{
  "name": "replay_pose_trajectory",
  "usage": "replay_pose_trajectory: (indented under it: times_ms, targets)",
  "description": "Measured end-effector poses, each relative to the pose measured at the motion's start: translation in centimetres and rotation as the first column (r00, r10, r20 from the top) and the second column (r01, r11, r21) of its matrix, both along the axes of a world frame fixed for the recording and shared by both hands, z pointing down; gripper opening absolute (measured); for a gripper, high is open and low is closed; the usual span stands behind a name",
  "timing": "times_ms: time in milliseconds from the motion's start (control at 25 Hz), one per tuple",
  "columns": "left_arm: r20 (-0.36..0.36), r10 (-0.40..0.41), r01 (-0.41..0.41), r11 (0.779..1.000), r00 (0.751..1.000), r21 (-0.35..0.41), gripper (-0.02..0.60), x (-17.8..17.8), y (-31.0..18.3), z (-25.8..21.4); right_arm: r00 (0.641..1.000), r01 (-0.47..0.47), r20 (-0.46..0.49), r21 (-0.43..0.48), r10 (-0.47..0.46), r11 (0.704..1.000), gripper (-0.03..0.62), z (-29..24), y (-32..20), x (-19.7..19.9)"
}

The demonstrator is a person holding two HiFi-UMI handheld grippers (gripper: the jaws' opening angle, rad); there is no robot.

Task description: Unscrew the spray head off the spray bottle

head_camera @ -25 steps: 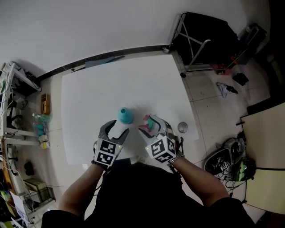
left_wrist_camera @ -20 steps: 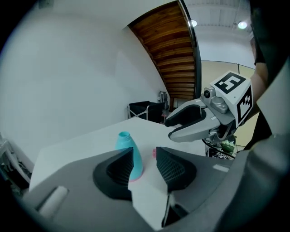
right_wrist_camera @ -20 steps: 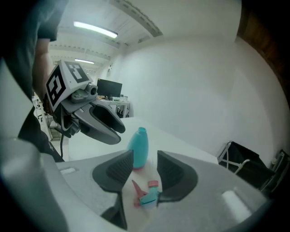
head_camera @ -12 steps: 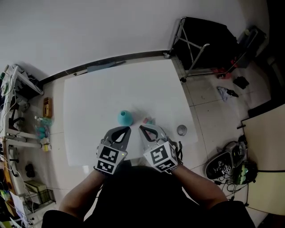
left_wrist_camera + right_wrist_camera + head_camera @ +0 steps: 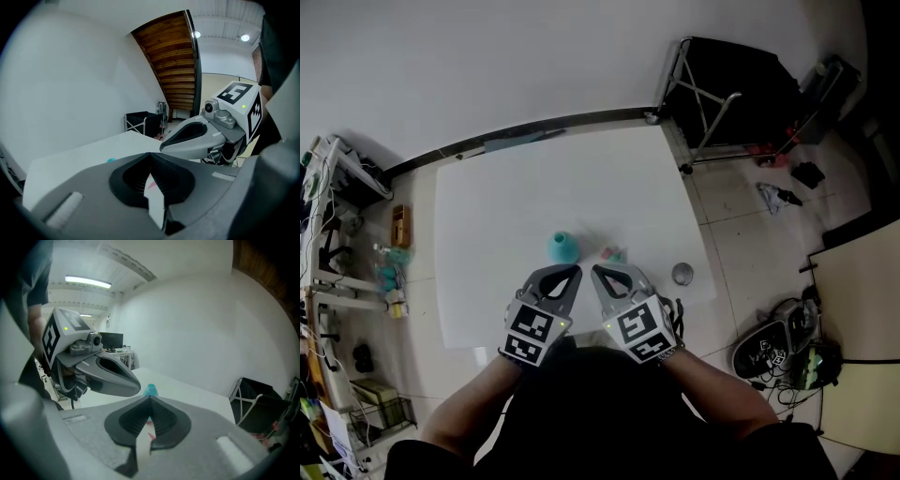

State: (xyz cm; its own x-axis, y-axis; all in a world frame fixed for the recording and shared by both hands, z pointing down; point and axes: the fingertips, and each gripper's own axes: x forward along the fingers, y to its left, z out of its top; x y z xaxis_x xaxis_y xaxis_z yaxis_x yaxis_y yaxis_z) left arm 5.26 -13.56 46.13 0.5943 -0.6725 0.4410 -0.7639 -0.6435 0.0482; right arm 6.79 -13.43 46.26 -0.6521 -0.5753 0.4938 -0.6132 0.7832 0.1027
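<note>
Left hand-held gripper (image 5: 573,273) and right hand-held gripper (image 5: 596,273) are both closed on nothing above the tabletop (image 5: 534,187). The spray bottle (image 5: 563,246) stands just beyond them, with the spray head (image 5: 613,254) beside it, apart. The task looks finished, so back away without knocking either.

White table (image 5: 544,187) stood against a white wall (image 5: 534,56). Black rack (image 5: 731,80) stood right, cluttered shelves (image 5: 333,244) left, on tiled floor (image 5: 741,230).
</note>
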Motion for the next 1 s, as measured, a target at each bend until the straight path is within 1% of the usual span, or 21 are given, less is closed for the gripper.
replay_pose_trajectory:
  times_ms: [760, 1000]
  targets:
    - [0.000, 0.001, -0.001, 1.000, 1.000, -0.014, 0.017, 0.06, -0.45, 0.06, 1.000, -0.014, 0.013, -0.016, 0.014, 1.000, -0.008, 0.12, -0.35, -0.10]
    - [0.001, 0.002, -0.002, 1.000, 1.000, -0.015, 0.017, 0.14, -0.45, 0.19, 1.000, -0.022, 0.000, -0.015, 0.022, 1.000, -0.008, 0.41, -0.44, 0.19]
